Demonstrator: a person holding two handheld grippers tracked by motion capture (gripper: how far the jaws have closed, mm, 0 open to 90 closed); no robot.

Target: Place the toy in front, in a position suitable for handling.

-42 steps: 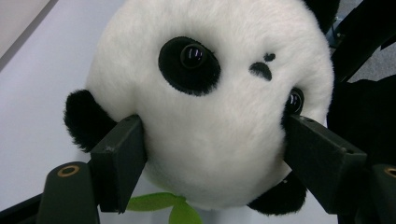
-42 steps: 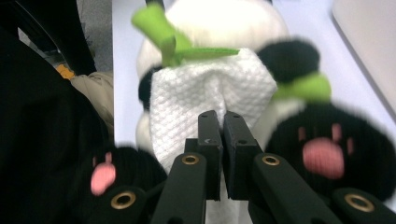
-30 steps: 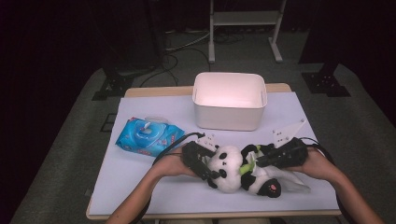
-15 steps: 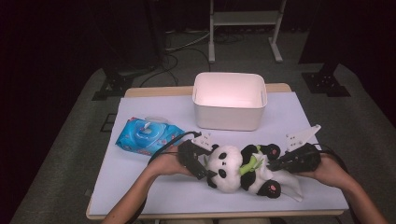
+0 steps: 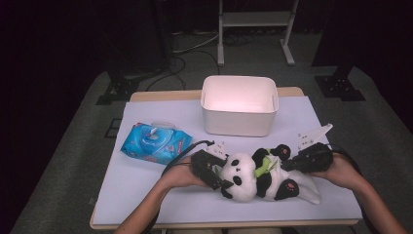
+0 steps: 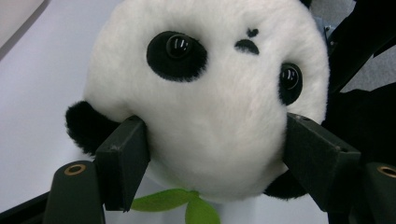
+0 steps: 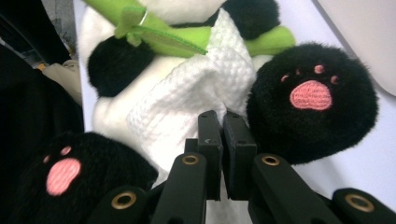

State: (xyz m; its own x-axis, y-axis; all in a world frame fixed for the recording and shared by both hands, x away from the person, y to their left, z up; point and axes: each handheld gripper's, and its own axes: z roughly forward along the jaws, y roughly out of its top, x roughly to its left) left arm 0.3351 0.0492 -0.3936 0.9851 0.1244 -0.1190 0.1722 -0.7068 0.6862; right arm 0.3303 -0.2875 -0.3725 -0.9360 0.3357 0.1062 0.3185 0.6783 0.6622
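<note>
Wet-wipes pack [image 5: 156, 143] lies toward the tabletop's left edge, clear of the work. Left gripper [image 5: 210, 169], near the front edge: jaws spread wide and pressed on both sides of the plush panda [image 5: 255, 175]'s head [image 6: 210, 98], grasping it, probably to pin the toy steady. Panda lies across the front centre of the tabletop [image 5: 146, 195], head left, feet right. White bin [image 5: 239, 105] sits behind it toward the back edge, open-topped, looks empty. Right gripper [image 5: 311, 158], at the panda's foot end: jaws clenched together on a fold of white textured cloth [image 7: 196, 88] between the two black paws, likely to tug or wipe. Bare room front-left and right of the bin; the front edge is close.
</note>
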